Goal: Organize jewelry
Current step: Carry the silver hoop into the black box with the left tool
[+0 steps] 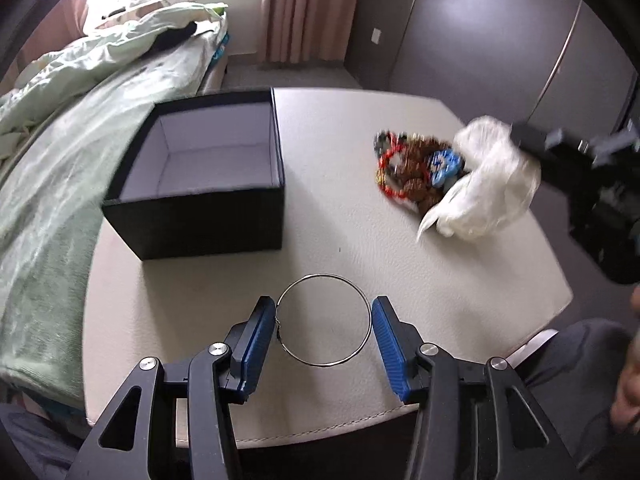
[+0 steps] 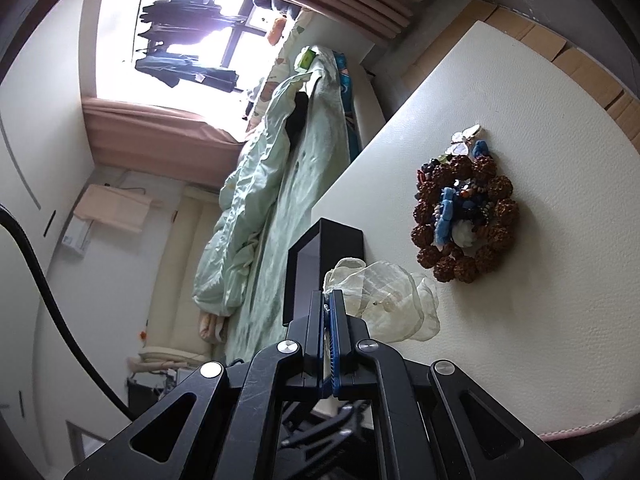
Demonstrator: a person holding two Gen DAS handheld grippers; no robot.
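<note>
A thin silver bangle (image 1: 360,294) lies flat on the white table (image 1: 320,220), between the blue pads of my open left gripper (image 1: 324,312). A pile of beaded bracelets (image 1: 416,174), brown, red and blue, lies at the right; it also shows in the right wrist view (image 2: 466,216). My right gripper (image 2: 329,296) is shut on a sheer white organza pouch (image 2: 384,300), held beside the pile; the pouch also shows in the left wrist view (image 1: 492,180). An open black box (image 1: 200,176) with a white lining stands at the table's left; no jewelry shows in the visible part of its inside.
A bed with a pale green quilt (image 1: 60,140) runs along the table's left side. Pink curtains (image 1: 300,8) and a grey wardrobe (image 1: 500,40) stand behind. The table's front edge (image 1: 320,432) is close to my left gripper. A person's leg (image 1: 580,360) is at the right.
</note>
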